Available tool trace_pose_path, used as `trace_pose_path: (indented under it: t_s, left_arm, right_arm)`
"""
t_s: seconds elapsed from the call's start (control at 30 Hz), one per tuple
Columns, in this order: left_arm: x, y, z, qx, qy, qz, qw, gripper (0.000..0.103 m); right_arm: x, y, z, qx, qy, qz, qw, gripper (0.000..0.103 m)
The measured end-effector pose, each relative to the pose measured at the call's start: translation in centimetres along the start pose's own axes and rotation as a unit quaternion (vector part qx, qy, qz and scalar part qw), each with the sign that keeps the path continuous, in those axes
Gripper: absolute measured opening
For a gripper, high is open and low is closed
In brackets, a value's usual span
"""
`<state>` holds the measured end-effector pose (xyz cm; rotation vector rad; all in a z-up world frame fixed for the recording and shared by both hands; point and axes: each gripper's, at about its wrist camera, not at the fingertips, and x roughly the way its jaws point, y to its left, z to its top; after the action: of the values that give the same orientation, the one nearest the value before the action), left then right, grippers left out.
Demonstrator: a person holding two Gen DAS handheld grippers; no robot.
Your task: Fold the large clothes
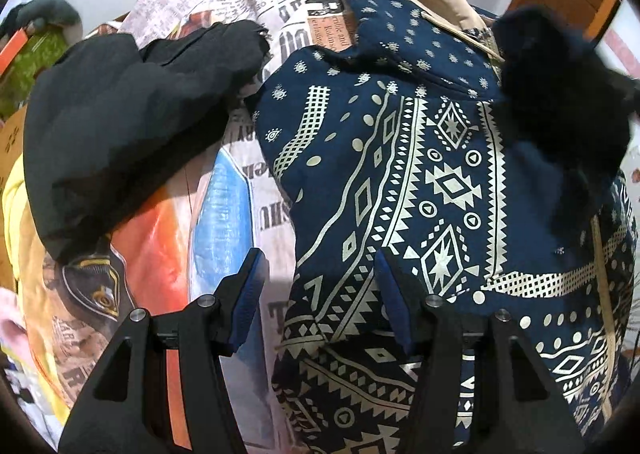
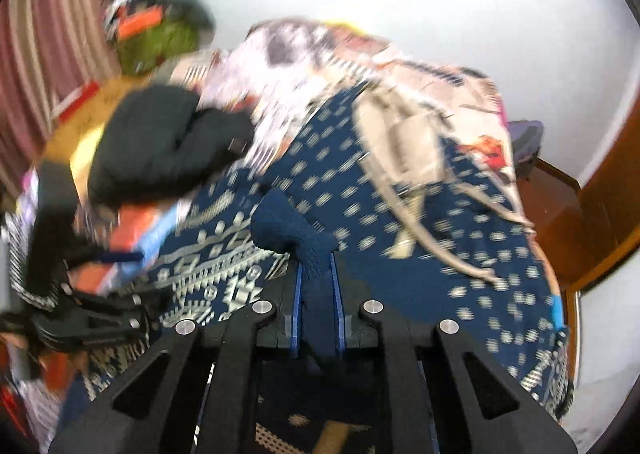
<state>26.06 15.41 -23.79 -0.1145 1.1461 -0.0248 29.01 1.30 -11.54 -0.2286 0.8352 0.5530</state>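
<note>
White walls stood behind a bed (image 1: 224, 213) under a newspaper-print cover. The navy patterned garment (image 1: 440, 181) lay crumpled across it, nothing folded yet. My right jaws (image 2: 316, 274) pinched its knitted cuff (image 2: 288, 225); my left jaws (image 1: 320, 294) hung open over its left edge.

Ahead of my left claw (image 1: 320, 294) the jaws stand apart with bare room between them, over the edge of the navy garment (image 1: 420, 181) and the printed sheet (image 1: 224, 205). Up and to its left a black garment (image 1: 120, 125) bulks in the way; up and to its right a dark, blurred mass (image 1: 560, 93) blocks that side. My right claw (image 2: 318, 278) has no gap, its jaws pinched on a navy fold (image 2: 292, 230). Beyond it beige straps (image 2: 404, 157) cross the cloth. To its left, the other claw crowds close.
</note>
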Motion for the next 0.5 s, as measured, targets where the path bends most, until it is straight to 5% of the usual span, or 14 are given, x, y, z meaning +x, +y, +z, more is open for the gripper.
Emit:
trace_pose_path:
  t_s: [0.27,0.5]
  left_arm:
    - [-0.2,-0.2,-0.5,-0.015,-0.011,0.024,0.9995,0.064]
    - [-0.3,0.3,-1.0,-0.037,-0.012,0.029,0.9988,0.069]
  right_arm:
    - [-5.6,-8.3,0.0,0.107,-0.060,-0.020,0.992,0.011]
    - [-6.2,-14.0,-3.4,0.168,-0.044,-0.063,0.983,0.011]
